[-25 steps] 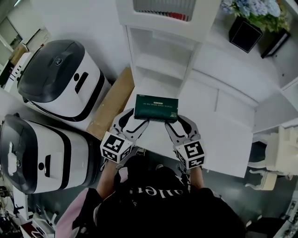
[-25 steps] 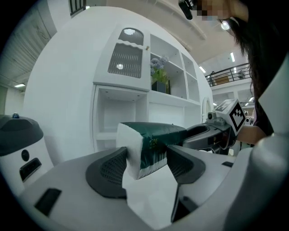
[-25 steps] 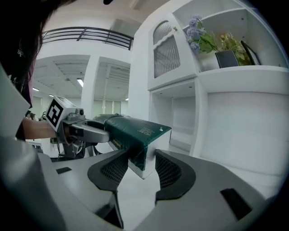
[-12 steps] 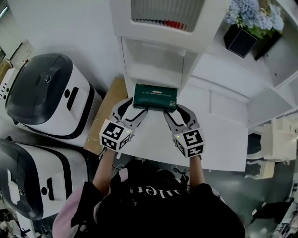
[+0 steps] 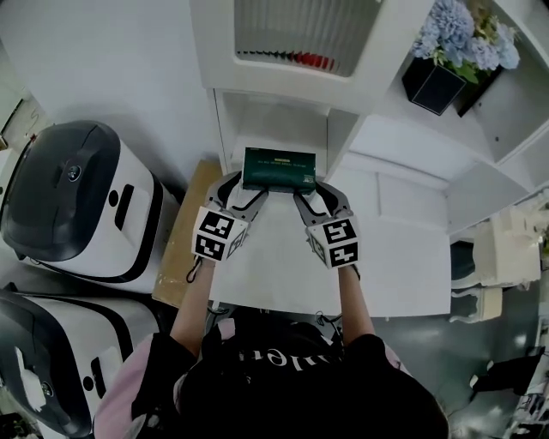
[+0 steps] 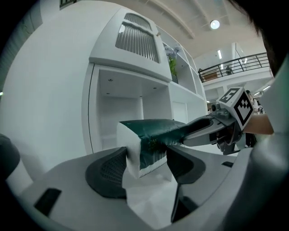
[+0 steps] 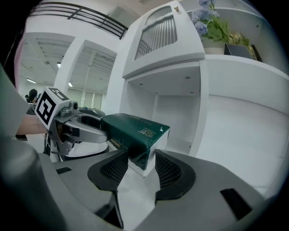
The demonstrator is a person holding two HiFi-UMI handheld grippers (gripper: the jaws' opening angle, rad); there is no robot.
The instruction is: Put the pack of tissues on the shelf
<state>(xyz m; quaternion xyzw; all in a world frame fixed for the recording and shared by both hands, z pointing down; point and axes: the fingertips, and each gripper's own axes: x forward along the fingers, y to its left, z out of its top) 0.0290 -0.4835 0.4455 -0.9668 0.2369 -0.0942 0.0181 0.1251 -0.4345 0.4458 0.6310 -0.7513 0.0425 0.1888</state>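
The person held the pack [image 5: 278, 169] between both claws, level and lengthwise, in front of the open shelf [image 5: 274, 129] of a white cabinet. The left claw [image 5: 243, 190] was clenched on the pack's left end, and the right claw [image 5: 316, 194] was clenched on its right end.

In the left gripper view, the left claw [image 6: 145, 163] pinched the white end face of the pack [image 6: 153, 134] between its two dark pads. The green wrap was creased where they pressed. The other claw reached in from the right at the far end, with the shelf [image 6: 118, 115] behind.

The right gripper view showed the same from the other side. The right claw [image 7: 142, 169] gripped the near corner of the pack [image 7: 135, 131], whose printed green top faced up. The shelf [image 7: 168, 118] opened just beyond it.

The pack sat over the back edge of the desk [image 5: 283, 266], at the shelf's mouth. No view showed whether it had crossed into the opening or touched the desk.

A ribbed panel [image 5: 296, 26] topped the shelf. Flowers [image 5: 463, 39] in a black pot [image 5: 429, 81] stood on a ledge to the right. Left of the desk lay a cardboard sheet [image 5: 180, 249], and beyond it stood two white and grey machines [image 5: 77, 201].
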